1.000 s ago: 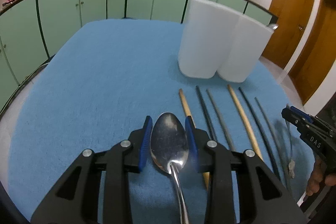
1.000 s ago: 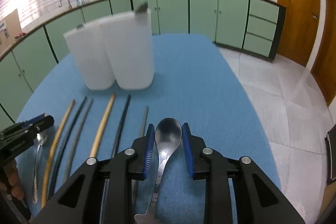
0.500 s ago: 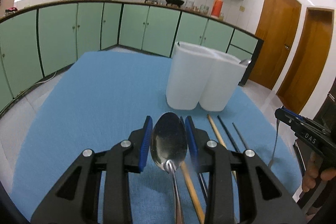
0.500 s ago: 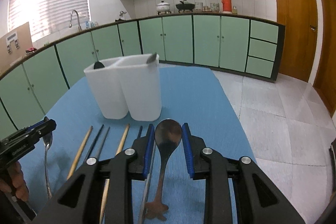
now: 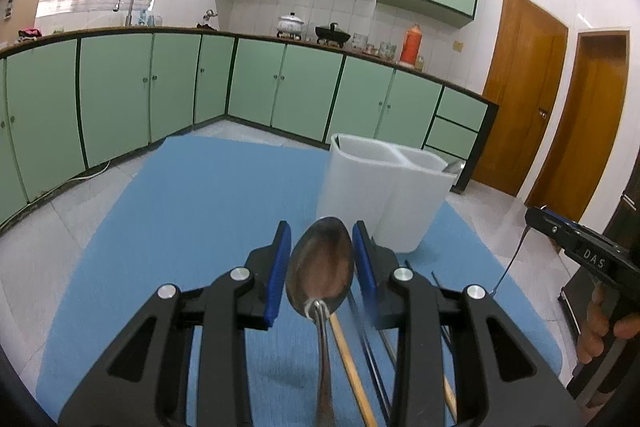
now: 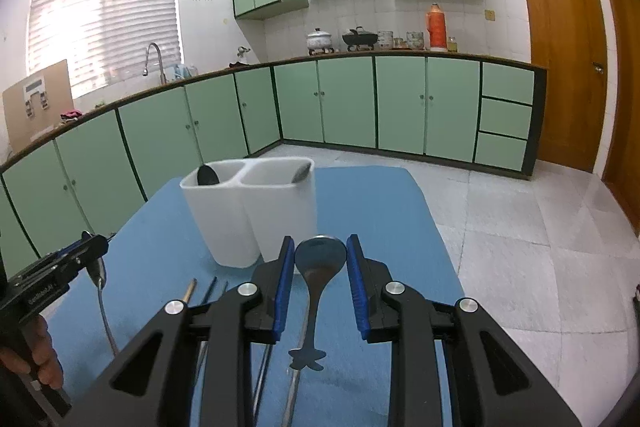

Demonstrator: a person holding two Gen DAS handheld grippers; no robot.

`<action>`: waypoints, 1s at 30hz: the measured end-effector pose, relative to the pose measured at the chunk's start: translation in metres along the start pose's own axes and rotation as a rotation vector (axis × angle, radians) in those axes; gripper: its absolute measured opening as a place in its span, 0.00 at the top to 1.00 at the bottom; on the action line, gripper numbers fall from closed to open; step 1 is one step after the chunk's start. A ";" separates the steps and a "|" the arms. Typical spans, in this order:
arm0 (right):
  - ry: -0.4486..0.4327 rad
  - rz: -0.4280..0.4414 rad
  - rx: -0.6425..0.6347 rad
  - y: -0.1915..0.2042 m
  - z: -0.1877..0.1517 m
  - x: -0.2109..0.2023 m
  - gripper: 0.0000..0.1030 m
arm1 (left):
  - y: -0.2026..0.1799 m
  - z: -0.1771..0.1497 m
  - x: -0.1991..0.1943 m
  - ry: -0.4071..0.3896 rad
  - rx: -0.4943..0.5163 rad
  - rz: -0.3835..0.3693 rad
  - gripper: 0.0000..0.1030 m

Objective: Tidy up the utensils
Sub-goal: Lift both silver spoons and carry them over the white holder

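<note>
left gripper (image 5: 320, 259): fingers narrowly apart, clamped on a metal spoon (image 5: 320, 267) by its bowl, raised above the blue mat (image 5: 192, 211) | chopsticks (image 5: 352, 367): lying on the mat | white holder (image 6: 256, 211): standing on the mat | right gripper (image 6: 320, 267): fingers narrowly apart, clamped on a second spoon (image 6: 318, 263), raised above the mat

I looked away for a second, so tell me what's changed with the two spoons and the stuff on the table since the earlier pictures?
Both grippers have lifted: the left gripper raised its metal spoon off the blue mat, and the right gripper raised its spoon the same way, with both views tilting up. Nothing was grabbed or released. The white holder and chopsticks stayed put.
</note>
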State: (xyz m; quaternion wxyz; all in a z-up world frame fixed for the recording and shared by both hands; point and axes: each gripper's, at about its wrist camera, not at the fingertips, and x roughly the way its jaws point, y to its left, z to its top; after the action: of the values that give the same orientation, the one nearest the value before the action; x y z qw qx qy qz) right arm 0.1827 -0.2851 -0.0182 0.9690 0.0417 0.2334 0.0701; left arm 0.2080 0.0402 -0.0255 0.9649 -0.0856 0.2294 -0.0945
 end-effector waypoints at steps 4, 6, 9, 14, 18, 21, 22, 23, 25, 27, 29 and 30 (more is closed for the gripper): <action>-0.018 0.010 -0.010 0.005 0.009 0.001 0.74 | -0.004 0.008 -0.003 -0.030 0.008 -0.006 0.71; -0.026 0.015 -0.011 0.007 0.014 0.000 0.74 | -0.005 0.012 -0.003 -0.040 0.010 -0.007 0.71; -0.037 0.020 -0.017 0.010 0.020 0.001 0.74 | -0.005 0.016 -0.003 -0.054 0.007 -0.014 0.71; -0.045 0.027 -0.026 0.015 0.024 0.002 0.74 | -0.007 0.019 -0.001 -0.054 0.008 -0.014 0.71; -0.036 0.030 -0.026 0.016 0.021 0.005 0.74 | -0.005 0.017 -0.002 -0.063 0.004 -0.008 0.71; -0.030 0.031 -0.024 0.014 0.020 0.006 0.74 | -0.005 0.019 -0.003 -0.065 0.005 -0.010 0.71; -0.030 0.032 -0.024 0.014 0.019 0.006 0.74 | -0.005 0.016 -0.002 -0.066 0.005 -0.009 0.70; -0.030 0.032 -0.025 0.014 0.019 0.006 0.74 | -0.004 0.015 -0.001 -0.067 0.004 -0.010 0.70; -0.030 0.032 -0.025 0.014 0.019 0.006 0.74 | -0.002 0.013 -0.002 -0.069 0.001 -0.010 0.70; -0.029 0.032 -0.028 0.014 0.019 0.005 0.74 | -0.002 0.012 -0.001 -0.071 -0.007 -0.011 0.70; -0.030 0.032 -0.027 0.013 0.019 0.005 0.74 | 0.000 0.011 0.000 -0.077 -0.009 -0.008 0.71; -0.030 0.032 -0.027 0.014 0.019 0.005 0.74 | 0.000 0.011 -0.001 -0.080 -0.005 -0.008 0.71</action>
State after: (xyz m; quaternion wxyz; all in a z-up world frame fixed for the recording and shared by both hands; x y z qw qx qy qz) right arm 0.1937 -0.2719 -0.0022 0.9716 0.0333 0.2170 0.0880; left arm 0.2126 0.0413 -0.0151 0.9727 -0.0926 0.1905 -0.0942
